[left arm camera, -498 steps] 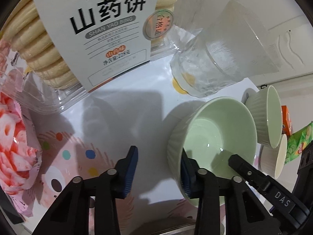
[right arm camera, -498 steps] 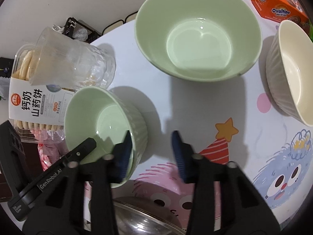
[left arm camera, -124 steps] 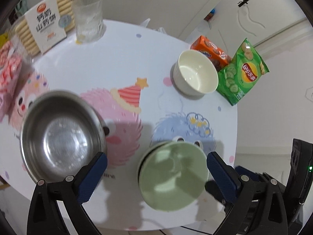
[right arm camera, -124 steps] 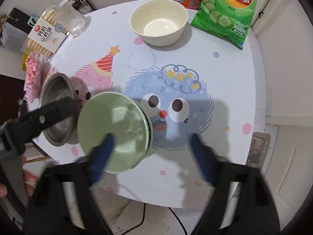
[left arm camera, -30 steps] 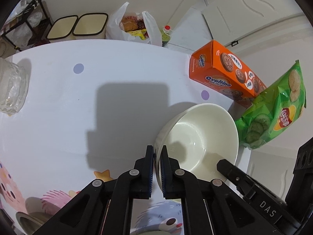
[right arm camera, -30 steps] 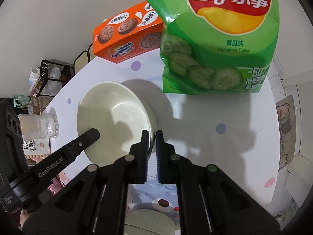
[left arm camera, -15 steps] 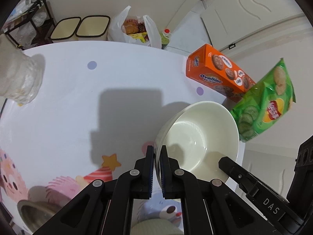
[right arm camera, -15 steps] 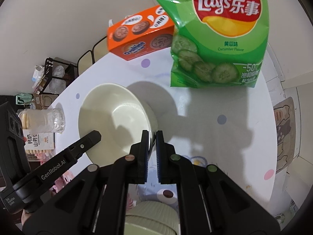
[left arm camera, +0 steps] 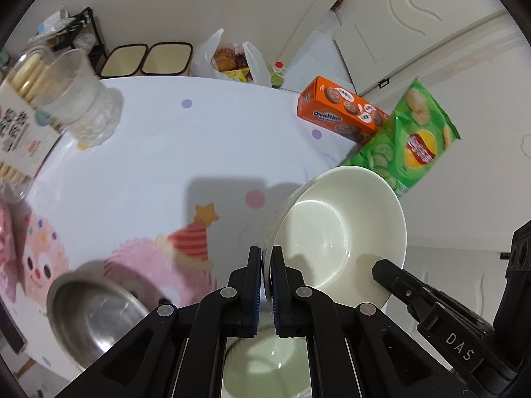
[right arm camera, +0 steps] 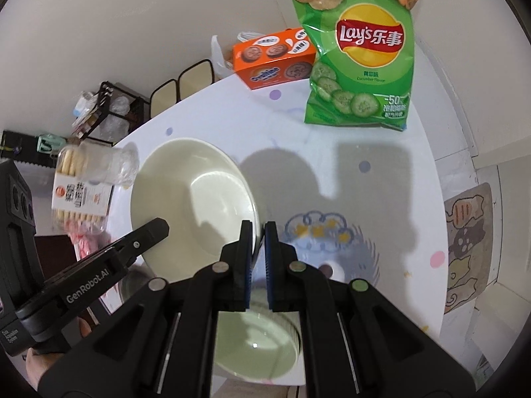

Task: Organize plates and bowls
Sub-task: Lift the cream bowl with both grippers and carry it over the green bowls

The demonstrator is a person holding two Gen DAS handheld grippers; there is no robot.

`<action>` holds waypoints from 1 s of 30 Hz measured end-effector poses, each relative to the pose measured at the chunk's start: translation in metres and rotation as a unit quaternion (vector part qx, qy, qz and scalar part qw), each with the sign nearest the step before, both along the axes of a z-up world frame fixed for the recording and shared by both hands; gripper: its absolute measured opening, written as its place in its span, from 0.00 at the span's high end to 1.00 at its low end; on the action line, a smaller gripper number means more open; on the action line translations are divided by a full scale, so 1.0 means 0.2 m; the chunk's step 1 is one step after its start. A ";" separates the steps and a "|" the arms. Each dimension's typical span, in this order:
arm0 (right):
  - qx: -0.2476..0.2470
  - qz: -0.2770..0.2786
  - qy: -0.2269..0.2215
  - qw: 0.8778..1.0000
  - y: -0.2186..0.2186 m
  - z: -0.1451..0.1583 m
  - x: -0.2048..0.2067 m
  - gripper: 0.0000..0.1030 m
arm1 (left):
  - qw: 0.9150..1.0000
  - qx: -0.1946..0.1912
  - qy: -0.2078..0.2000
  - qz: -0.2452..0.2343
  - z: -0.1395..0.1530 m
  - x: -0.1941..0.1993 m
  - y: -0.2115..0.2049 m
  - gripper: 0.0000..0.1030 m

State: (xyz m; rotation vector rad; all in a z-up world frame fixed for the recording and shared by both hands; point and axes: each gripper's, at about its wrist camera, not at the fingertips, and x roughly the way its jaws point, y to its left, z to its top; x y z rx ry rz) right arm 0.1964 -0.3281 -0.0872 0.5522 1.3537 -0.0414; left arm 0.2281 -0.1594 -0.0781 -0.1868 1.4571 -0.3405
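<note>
two grippers lift a cream bowl by its rim above the table

we hold a cream ceramic bowl (left arm camera: pixel 338 235) between our two grippers, one on each side of its rim. our left gripper (left arm camera: pixel 267 265) is clamped nearly flat together on the bowl's left edge, with only the thin wall of the rim between its blue-padded fingers (left arm camera: pixel 255 275). our right gripper (right arm camera: pixel 260 242) is clenched the same way on the opposite edge, the rim pinched between its pads. in the left wrist view the right gripper's black arm reaches in to the far side of the bowl; in the right wrist view the left gripper's arm does the same.

the bowl hangs tilted, clear of the round white table (left arm camera: pixel 159 152), and casts a shadow on the cartoon-printed cloth. directly below our grippers sits a stack of pale green bowls (right arm camera: pixel 255 345) near the table's front edge. a stainless steel bowl (left arm camera: pixel 93 311) rests just to the left of that stack.

further back on the table stand an orange ovaltine biscuit box (left arm camera: pixel 338 114) and a green bag of lay's cucumber chips (right arm camera: pixel 361 53), touching each other. at the far left are a clear glass tumbler (left arm camera: pixel 78 106) and a clear plastic tray of round biscuits (right arm camera: pixel 81 185) behind it.
</note>
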 end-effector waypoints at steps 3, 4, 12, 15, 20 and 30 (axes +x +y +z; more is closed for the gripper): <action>-0.001 0.009 -0.005 1.000 0.02 0.06 -0.08 0.92 | 1.000 0.007 -0.007 0.003 0.03 -0.10 0.02 0.96; -0.001 0.014 -0.007 1.000 0.03 0.07 -0.12 0.92 | 1.000 0.006 -0.007 0.005 0.04 -0.13 0.03 0.96; -0.001 0.043 -0.001 0.999 0.12 0.09 -0.32 0.92 | 1.000 0.012 -0.001 0.012 0.06 -0.36 0.11 0.95; -0.002 0.055 0.003 0.998 0.15 0.08 -0.38 0.92 | 1.000 0.011 0.004 0.018 0.04 -0.43 0.14 0.95; -0.004 0.071 0.009 0.997 0.18 0.06 -0.45 0.92 | 1.000 0.013 0.010 0.024 0.00 -0.52 0.15 0.95; -0.005 0.089 0.032 0.996 0.22 -0.05 -0.56 0.92 | 0.998 0.022 0.035 0.038 -0.12 -0.64 0.17 0.95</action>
